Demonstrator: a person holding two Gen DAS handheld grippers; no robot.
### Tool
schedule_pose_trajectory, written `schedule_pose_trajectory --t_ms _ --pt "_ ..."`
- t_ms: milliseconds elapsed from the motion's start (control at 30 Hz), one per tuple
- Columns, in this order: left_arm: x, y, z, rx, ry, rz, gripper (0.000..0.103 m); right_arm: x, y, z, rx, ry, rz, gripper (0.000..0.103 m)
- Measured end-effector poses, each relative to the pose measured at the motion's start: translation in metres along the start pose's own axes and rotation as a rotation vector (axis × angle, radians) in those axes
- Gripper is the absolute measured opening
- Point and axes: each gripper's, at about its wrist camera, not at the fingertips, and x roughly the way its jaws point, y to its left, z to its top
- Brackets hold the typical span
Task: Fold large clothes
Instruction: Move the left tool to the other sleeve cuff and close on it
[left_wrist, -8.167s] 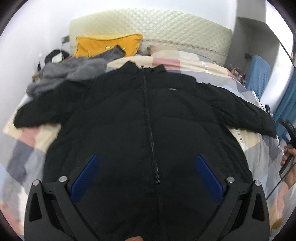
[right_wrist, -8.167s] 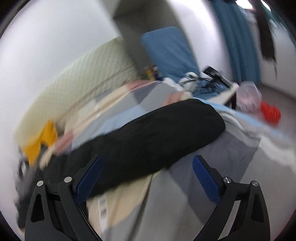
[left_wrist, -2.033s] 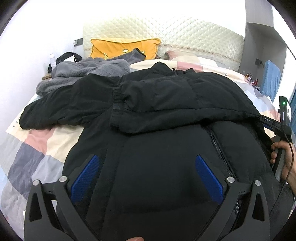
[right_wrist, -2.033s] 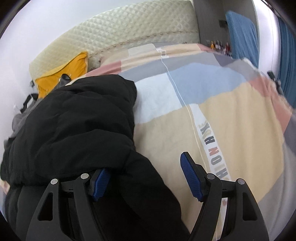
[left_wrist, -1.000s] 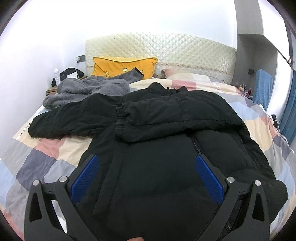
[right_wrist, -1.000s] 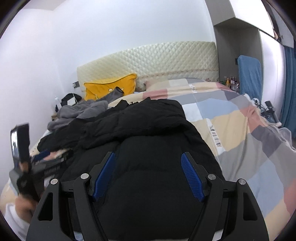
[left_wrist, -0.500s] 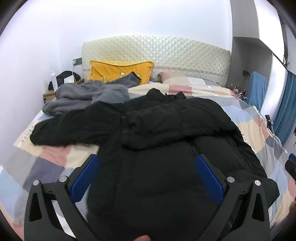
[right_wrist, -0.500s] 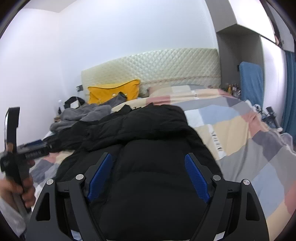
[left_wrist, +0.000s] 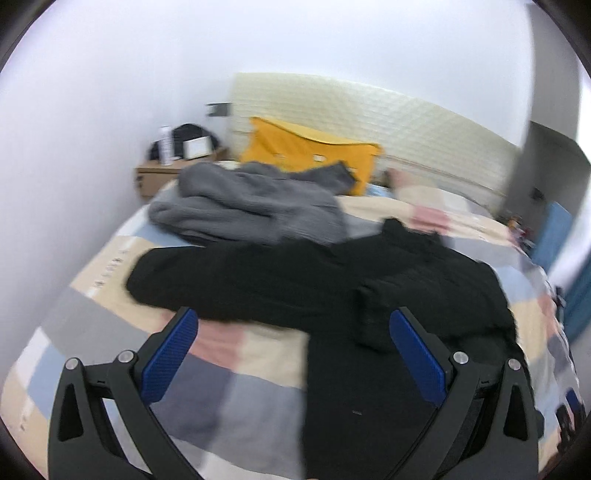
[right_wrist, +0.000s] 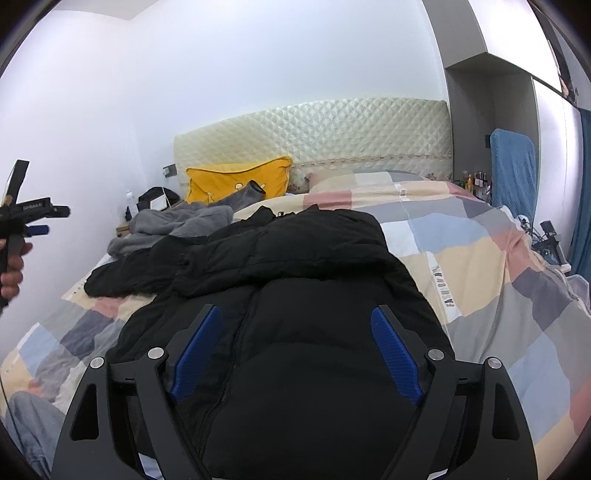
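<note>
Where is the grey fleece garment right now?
In the right wrist view, the grey fleece garment lies at the bed's far left, between the yellow pillow and the black puffer jacket's outstretched sleeve.

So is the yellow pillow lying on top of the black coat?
No, the yellow pillow leans against the headboard, well behind the black coat, with a grey garment between them.

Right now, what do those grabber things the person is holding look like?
Each hand-held gripper is a black plastic frame shaped like a wide V, with silver bolts at the joints and two ribbed blue pads. The left one and the right one match. From the right camera, the left gripper shows from the side, a black handle with small white lettering. The person wears light blue trousers.
</note>
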Motion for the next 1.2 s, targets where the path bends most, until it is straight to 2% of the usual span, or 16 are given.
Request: schedule_pose_trajectory --t_ms 167,333,500,600,867,1067,1133,1200 --pt "0.014 0.070 0.014 -0.090 0.015 0.061 0.103 -0.001 0.008 -0.001 -0.033 -0.007 -0.010 0.084" --pt "0.044 0.135 0.008 -0.159 0.043 0.109 0.103 0.000 0.013 -0.002 -0.049 -0.005 -0.013 0.093" --pt "0.077 0.199 -0.018 -0.304 0.081 0.089 0.103 0.009 0.020 -0.005 -0.068 0.036 -0.014 0.097" --pt "0.098 0.232 -0.040 -0.414 0.097 0.053 0.103 0.013 0.025 -0.005 -0.080 0.051 -0.028 0.102" --pt "0.155 0.302 -0.101 -0.685 0.147 -0.029 0.103 0.025 0.036 -0.003 -0.065 0.069 -0.081 0.102" --pt "0.194 0.331 -0.117 -0.886 0.083 -0.235 0.101 0.033 0.045 -0.003 -0.080 0.096 -0.116 0.102" --pt "0.211 0.332 -0.114 -0.917 0.078 -0.287 0.100 0.036 0.049 -0.002 -0.084 0.100 -0.127 0.102" --pt "0.231 0.329 -0.108 -0.912 0.088 -0.307 0.098 0.041 0.052 -0.002 -0.086 0.109 -0.135 0.102"
